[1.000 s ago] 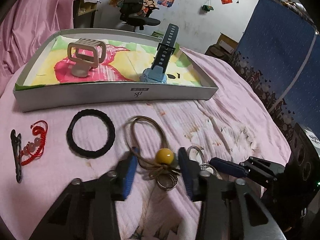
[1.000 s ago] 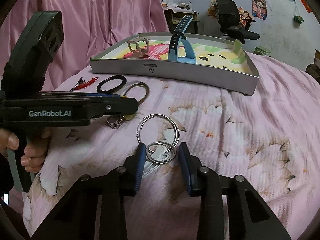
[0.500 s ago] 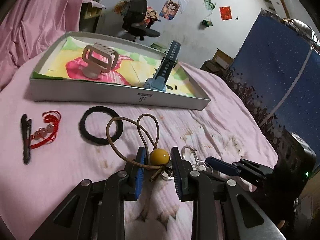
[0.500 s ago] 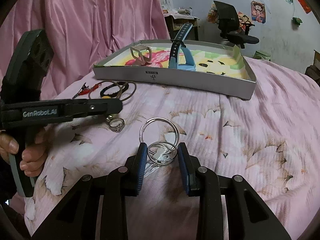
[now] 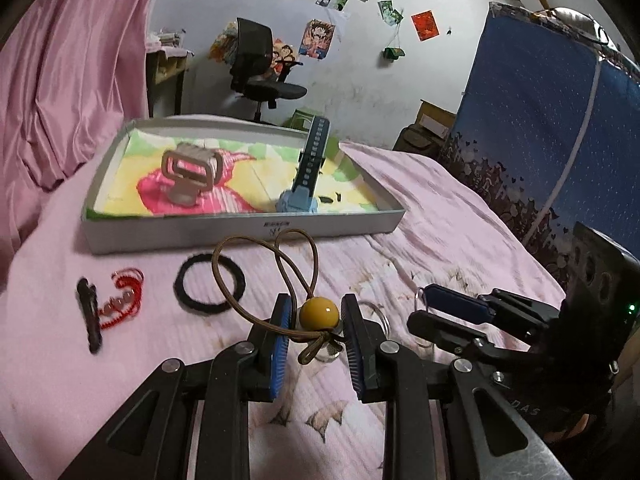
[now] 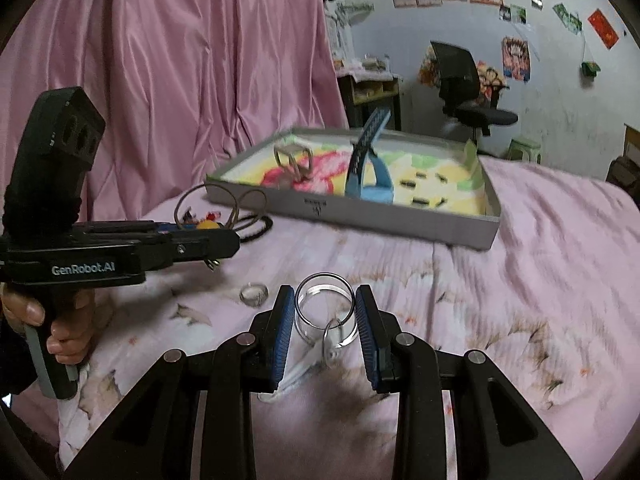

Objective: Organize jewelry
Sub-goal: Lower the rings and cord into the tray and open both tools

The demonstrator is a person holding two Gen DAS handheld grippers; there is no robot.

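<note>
Pink bedspread (image 5: 440,216): tray (image 5: 240,230) holds clip (image 5: 191,172), watch (image 5: 306,176). L gripper (image 5: 316,322) clamps bead cord (image 5: 319,312), lifted; R gripper (image 6: 325,316) clamps keyrings (image 6: 325,308). Left: hair tie (image 5: 209,283), red bracelet (image 5: 122,300), ring (image 6: 253,294).

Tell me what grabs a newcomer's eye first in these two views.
First, the yellow bead on its brown cord, pinched in the left hand-held gripper and lifted off the pink bedspread. Next, the silver key rings clamped in the right hand-held gripper. Behind them, the shallow box with its bright lining holds a beige hair claw and a blue watch.
</note>
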